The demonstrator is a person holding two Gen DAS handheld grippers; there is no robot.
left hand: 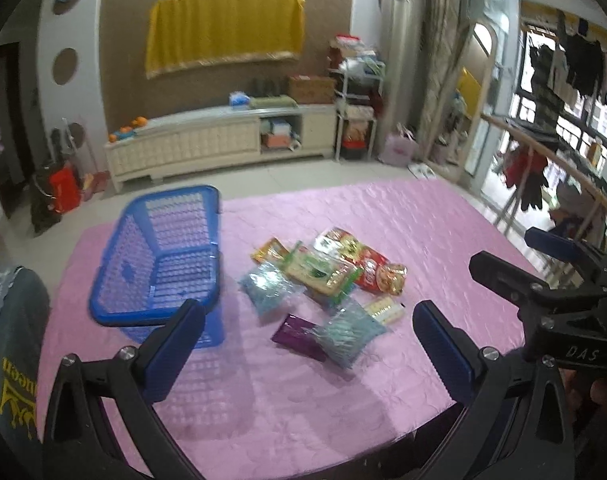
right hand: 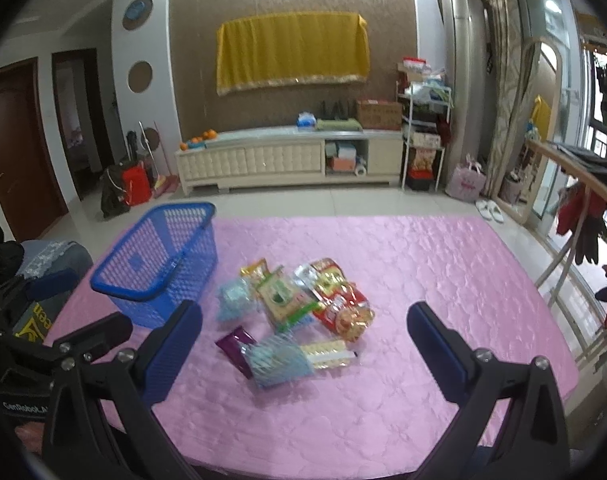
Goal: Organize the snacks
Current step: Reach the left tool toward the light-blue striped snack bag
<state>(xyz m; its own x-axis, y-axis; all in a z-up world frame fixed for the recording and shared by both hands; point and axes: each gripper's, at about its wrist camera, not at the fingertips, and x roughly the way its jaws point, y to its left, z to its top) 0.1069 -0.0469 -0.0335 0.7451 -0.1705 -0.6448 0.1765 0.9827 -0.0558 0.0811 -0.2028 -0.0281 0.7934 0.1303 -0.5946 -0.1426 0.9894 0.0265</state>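
Note:
A blue plastic basket [left hand: 159, 264] [right hand: 159, 264] stands empty on the left of the pink-covered table [left hand: 423, 240] [right hand: 443, 264]. Right of it lies a heap of snack packets: a red bag [left hand: 377, 272] [right hand: 343, 304], a green-edged packet [left hand: 319, 276] [right hand: 281, 298], a purple bar [left hand: 299, 336] [right hand: 235, 346] and pale blue mesh bags [left hand: 349, 330] [right hand: 277, 364]. My left gripper [left hand: 307, 344] hovers open above the near table edge, nothing between its fingers. My right gripper [right hand: 303, 344] is open too, equally empty. Each gripper's body shows at the edge of the other's view.
A chair back with a grey garment [left hand: 11, 344] [right hand: 43, 280] stands at the table's left. Beyond the table are tiled floor, a low cream cabinet [right hand: 287, 160] and a wooden rail with hanging clothes [right hand: 583, 208] on the right.

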